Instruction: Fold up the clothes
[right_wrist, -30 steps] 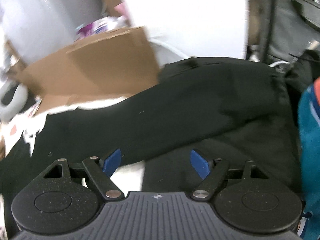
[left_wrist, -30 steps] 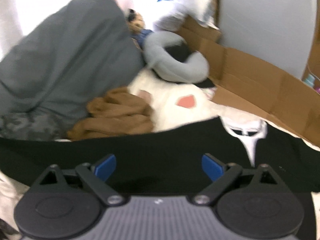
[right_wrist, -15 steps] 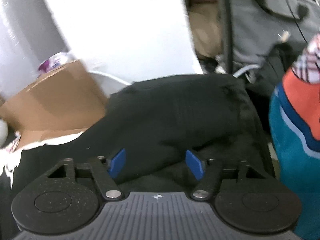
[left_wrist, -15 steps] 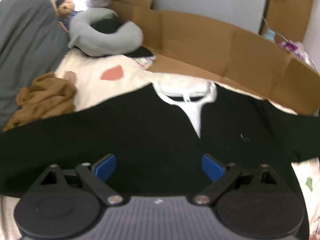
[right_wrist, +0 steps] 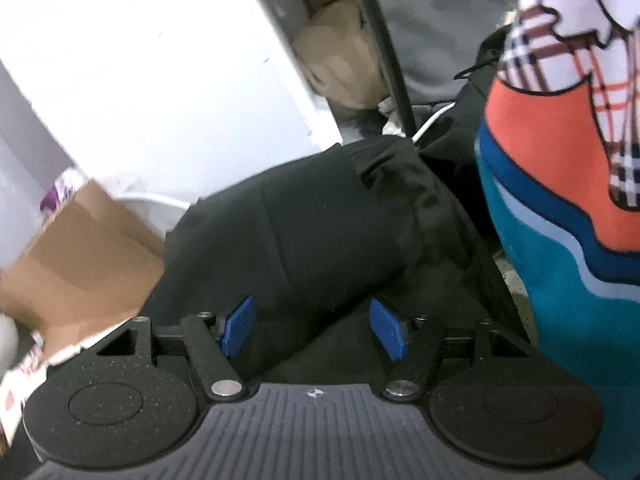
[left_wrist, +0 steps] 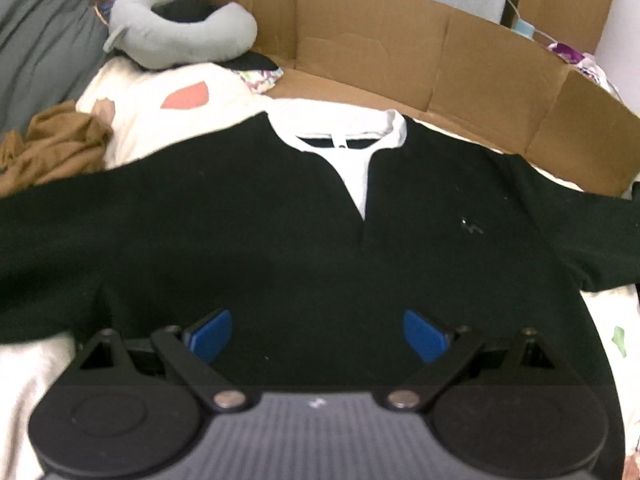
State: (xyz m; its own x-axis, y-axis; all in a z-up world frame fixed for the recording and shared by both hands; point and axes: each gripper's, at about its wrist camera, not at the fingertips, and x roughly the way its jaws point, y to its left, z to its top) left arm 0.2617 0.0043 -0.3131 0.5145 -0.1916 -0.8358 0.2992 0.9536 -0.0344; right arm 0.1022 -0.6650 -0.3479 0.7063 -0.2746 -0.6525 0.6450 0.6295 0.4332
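Bed (left_wrist: pixel 172 128) with pale sheet, bordered by cardboard (left_wrist: pixel 400 48). A black sweater (left_wrist: pixel 280 216) lay spread flat, white collar away from the camera. Left tool (left_wrist: pixel 318 334) hovered above its lower body, blue pads apart; right tool (right_wrist: pixel 314 326), likewise parted, stood over a sleeve (right_wrist: pixel 320 236).

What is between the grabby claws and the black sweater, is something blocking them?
Nothing visible blocks them. The left gripper hangs open right over the black sweater, only air between. The right gripper is open too, with the sweater's sleeve lying between its pads.
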